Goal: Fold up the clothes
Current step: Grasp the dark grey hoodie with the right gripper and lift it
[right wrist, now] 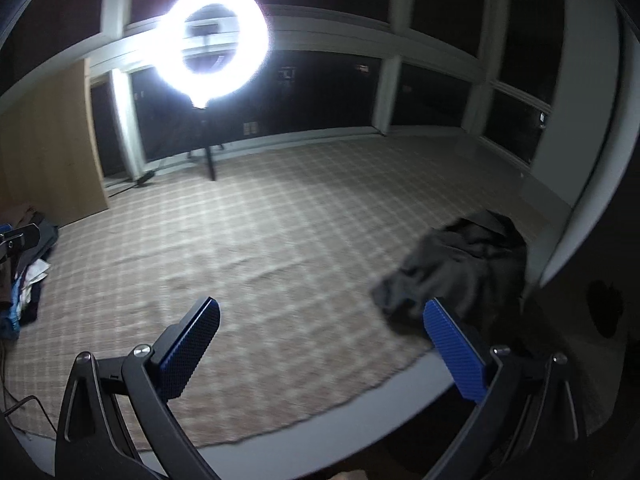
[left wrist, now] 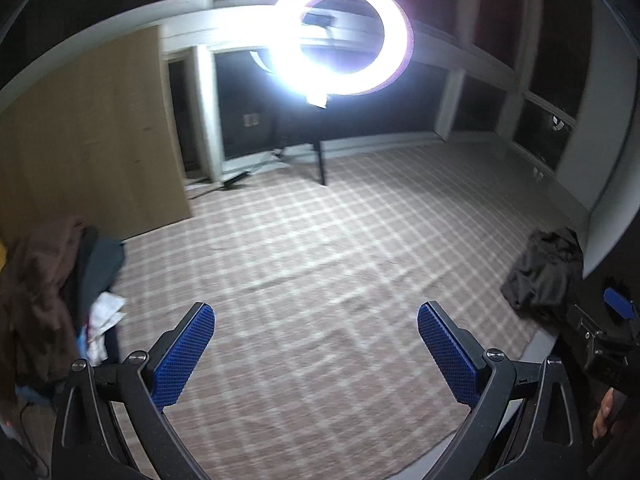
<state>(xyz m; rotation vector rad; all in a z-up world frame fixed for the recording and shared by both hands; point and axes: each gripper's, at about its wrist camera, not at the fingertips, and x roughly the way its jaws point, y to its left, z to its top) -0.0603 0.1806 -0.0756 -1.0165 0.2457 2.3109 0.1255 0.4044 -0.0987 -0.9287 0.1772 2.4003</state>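
Looks like we're between garments: both the left gripper (left wrist: 316, 320) and right gripper (right wrist: 322, 316) hang spread wide, holding nothing, over the checked beige cloth-covered counter (left wrist: 320, 240). Next pick is probably the crumpled dark grey garment (right wrist: 460, 268) just beyond the right gripper; it needs dragging flat first.

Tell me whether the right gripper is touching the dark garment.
Cannot tell. In the right wrist view the open right gripper has one fingertip overlapping the dark garment, but blur hides any contact or gap; nothing lies between its fingers.
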